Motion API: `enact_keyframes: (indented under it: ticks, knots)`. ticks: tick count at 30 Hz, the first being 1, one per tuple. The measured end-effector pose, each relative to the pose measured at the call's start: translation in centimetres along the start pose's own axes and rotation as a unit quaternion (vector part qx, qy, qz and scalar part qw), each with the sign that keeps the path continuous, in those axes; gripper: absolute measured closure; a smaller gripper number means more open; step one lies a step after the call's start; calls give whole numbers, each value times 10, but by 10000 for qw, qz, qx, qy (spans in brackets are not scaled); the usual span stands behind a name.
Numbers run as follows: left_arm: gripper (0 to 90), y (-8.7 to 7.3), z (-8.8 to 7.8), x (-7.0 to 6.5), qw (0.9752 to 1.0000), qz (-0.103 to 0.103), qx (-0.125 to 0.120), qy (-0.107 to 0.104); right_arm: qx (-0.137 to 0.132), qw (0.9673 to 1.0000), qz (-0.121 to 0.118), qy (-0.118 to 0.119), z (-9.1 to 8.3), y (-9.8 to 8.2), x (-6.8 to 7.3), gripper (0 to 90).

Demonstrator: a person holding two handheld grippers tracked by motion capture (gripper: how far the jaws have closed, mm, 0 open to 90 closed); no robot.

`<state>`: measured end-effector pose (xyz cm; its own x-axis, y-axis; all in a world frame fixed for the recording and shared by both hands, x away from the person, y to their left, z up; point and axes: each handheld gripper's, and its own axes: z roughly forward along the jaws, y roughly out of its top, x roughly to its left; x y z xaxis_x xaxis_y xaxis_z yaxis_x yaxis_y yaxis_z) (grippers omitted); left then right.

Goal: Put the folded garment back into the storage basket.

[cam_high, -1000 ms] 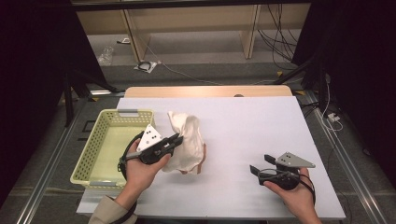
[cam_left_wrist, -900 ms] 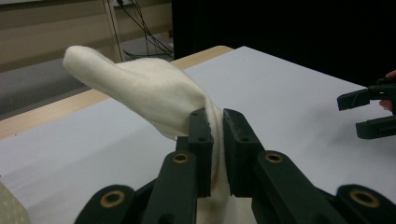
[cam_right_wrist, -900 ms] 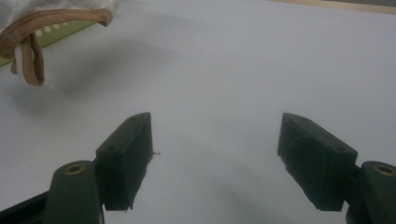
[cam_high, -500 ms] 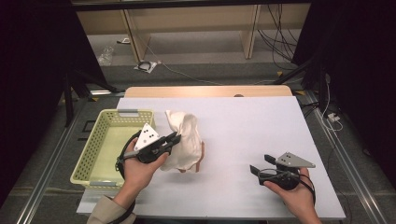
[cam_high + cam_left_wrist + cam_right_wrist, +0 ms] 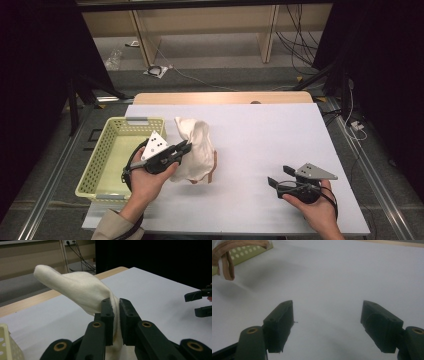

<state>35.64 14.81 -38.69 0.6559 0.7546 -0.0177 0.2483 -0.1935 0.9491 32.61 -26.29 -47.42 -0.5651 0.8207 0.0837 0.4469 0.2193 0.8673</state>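
White table (image 5: pixel 260 135) w/ wooden far edge; yellow-green basket (image 5: pixel 100 162) sat at its left edge, overhanging it, near front-left corner.

Lab-style recording bay: white-topped table (image 5: pixel 280 135) on metal rails (image 5: pixel 372 180), black curtains (image 5: pixel 385 60), loose cables (image 5: pixel 300 40) across bare floor (image 5: pixel 225 55).

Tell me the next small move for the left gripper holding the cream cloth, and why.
Probably carry it sideways over the yellow basket and let go. The left gripper is shut on the cream cloth, which hangs lifted beside the basket's rim, its lower end near the white table. The right gripper rests open and apart, holding nothing.
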Motion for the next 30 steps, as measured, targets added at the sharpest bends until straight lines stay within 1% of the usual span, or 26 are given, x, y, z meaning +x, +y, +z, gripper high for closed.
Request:
enact_keyframes:
  ticks: [30]
  knots:
    - [817,3,-6,7,9999,-55,-96,112,-15,10000,23,2,0,0,0,273]
